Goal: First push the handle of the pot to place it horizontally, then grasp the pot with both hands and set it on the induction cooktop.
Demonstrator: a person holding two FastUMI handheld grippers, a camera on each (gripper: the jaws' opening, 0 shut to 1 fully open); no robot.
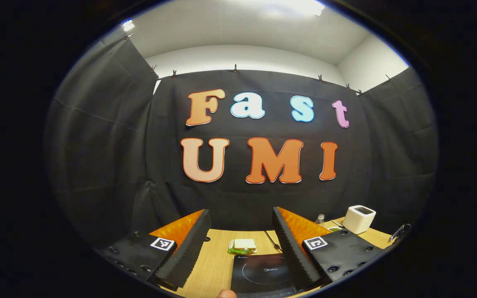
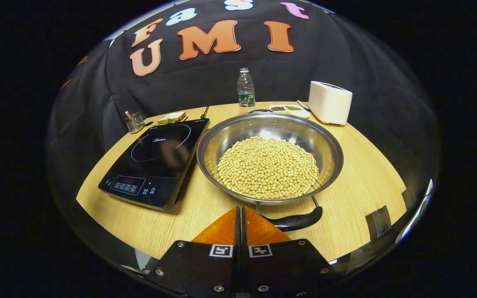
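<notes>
Right claw [image 2: 240, 215] closed, empty, just beside pot handle [image 2: 296, 221]; left claw [image 1: 242, 231] wide.

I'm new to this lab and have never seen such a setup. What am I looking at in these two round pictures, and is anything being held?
A person holds a two-fingered gripper in each hand; a fisheye camera rides on each. The left gripper, jaws open, points at the booth wall above the induction cooktop. The right gripper, jaws shut on nothing, hovers beside the pot's handle. On the wooden table stand the pot full of pale beans, the cooktop beside it, a water bottle, a white appliance and a sandwich. Nothing is held.
</notes>
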